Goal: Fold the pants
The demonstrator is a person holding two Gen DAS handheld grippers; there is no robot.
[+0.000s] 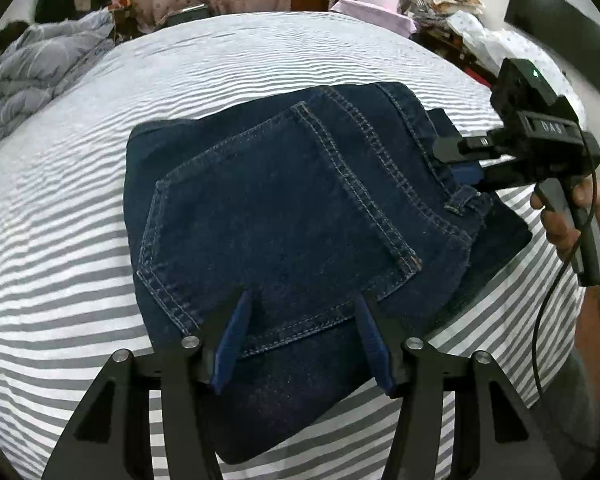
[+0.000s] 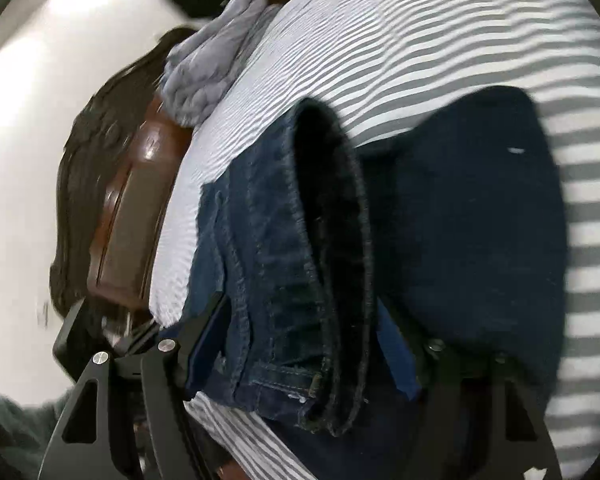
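Note:
Dark blue jeans (image 1: 284,208) lie folded into a compact stack on the striped bed, back pocket up. My left gripper (image 1: 304,320) is open, its blue-padded fingers apart just above the near part of the jeans. My right gripper (image 1: 460,164) shows in the left wrist view at the jeans' right edge by the waistband. In the right wrist view, the right gripper (image 2: 304,340) has its fingers wide apart, straddling the waistband edge of the jeans (image 2: 284,264), with the upper layer between them. The lower folded layer (image 2: 472,216) lies to the right.
The bed has a grey-and-white striped sheet (image 1: 100,160). A crumpled grey duvet (image 1: 40,68) lies at the far left. A brown wooden headboard (image 2: 132,216) runs along the bed edge. Piled clothes (image 1: 440,4) sit beyond the far right corner.

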